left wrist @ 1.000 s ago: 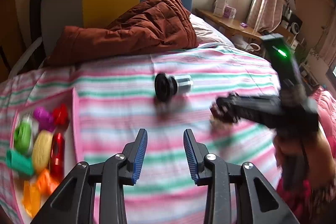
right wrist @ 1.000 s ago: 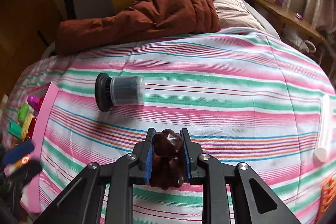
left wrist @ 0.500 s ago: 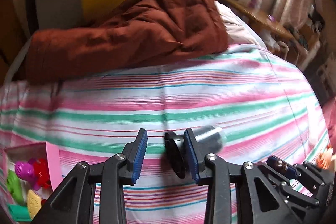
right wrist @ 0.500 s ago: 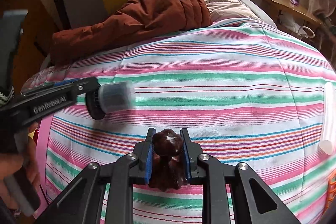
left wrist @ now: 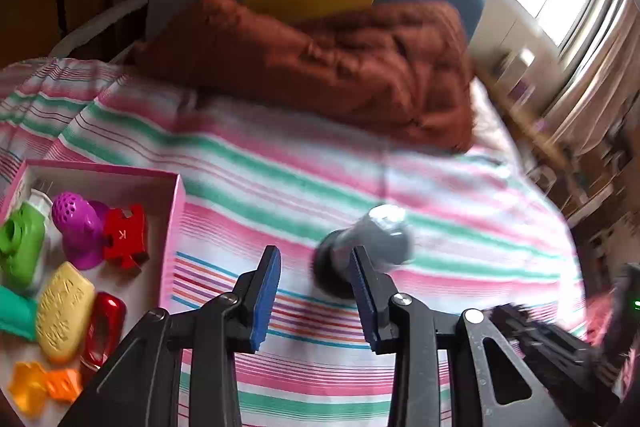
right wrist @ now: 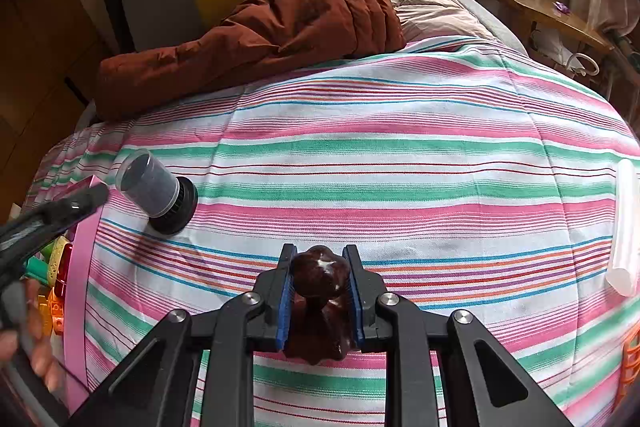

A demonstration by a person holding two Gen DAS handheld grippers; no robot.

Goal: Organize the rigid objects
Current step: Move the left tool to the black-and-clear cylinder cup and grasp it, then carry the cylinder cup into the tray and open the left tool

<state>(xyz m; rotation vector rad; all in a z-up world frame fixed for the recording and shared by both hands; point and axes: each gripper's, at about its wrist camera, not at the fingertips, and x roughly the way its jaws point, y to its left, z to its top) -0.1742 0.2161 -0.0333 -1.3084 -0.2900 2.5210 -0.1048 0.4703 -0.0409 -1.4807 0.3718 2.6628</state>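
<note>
Colourful plastic toys [left wrist: 76,247] were held in the pink cardboard box [left wrist: 176,211], partly cut off. The left gripper [left wrist: 316,291] was spread, empty; a glossy brown knobbed figure [right wrist: 320,277] was pinched by the right gripper [right wrist: 319,291].

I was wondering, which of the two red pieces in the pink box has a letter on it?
The flat, notched red piece beside the purple toy shows a "K". The other, a glossy rounded red piece nearer the camera, shows none.

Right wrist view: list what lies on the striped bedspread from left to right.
Pink box of toys → black-capped clear jar lying on its side → dark brown figure gripped in the right tool → white tube → orange item at the edge.
</note>
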